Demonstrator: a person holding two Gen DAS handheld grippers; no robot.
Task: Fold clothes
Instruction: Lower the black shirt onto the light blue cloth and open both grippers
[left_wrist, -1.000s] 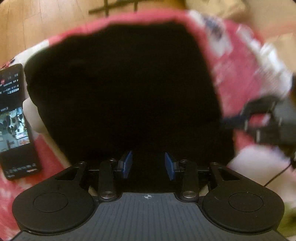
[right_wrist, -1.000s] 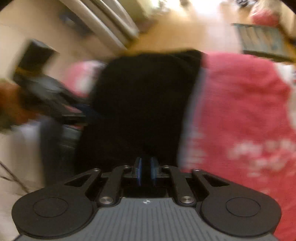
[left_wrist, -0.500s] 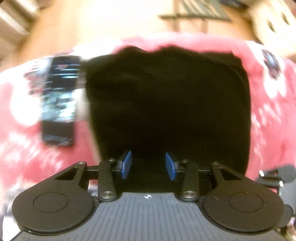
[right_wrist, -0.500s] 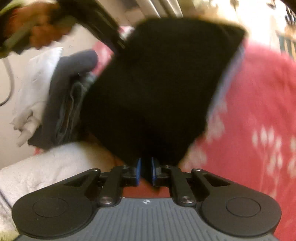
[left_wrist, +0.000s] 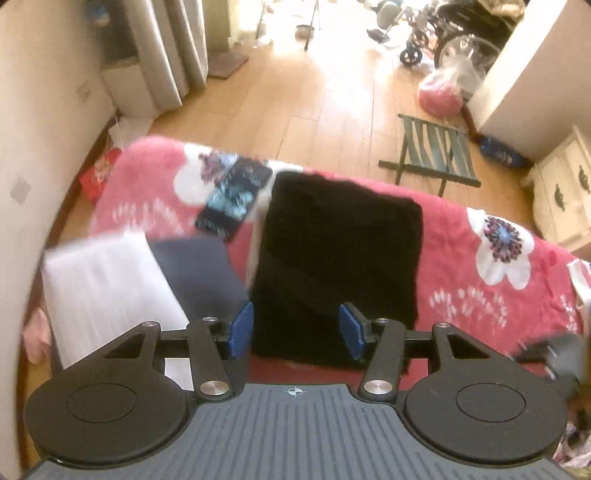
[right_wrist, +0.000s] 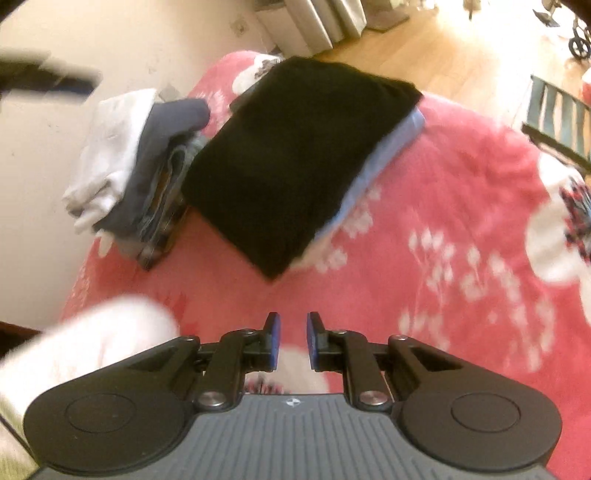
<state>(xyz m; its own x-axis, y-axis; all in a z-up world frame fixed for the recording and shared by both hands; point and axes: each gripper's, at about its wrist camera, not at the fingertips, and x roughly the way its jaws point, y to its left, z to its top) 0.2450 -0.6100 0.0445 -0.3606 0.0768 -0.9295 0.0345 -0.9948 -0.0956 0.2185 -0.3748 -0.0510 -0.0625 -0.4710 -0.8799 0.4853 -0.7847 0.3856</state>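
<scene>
A folded black garment (left_wrist: 340, 258) lies flat on the red flowered blanket (left_wrist: 458, 295). My left gripper (left_wrist: 297, 328) hangs high above its near edge, jaws opening, with nothing between the blue pads. In the right wrist view the black garment (right_wrist: 295, 155) rests on a light blue one (right_wrist: 388, 147), well beyond my right gripper (right_wrist: 293, 339). That gripper is open by a narrow gap, empty, over bare blanket (right_wrist: 443, 203).
A pile of folded clothes (right_wrist: 147, 158), white and dark blue, sits left of the black garment by the wall. A phone (left_wrist: 234, 195) lies at the blanket's far edge. A white fluffy item (right_wrist: 92, 343) is near left. A stool (left_wrist: 432, 151) stands on the wooden floor.
The left gripper has risen and pulled back from the black garment, with its jaws wider. The right gripper has come off the garment's near corner and drawn back, its jaws slightly parted.
</scene>
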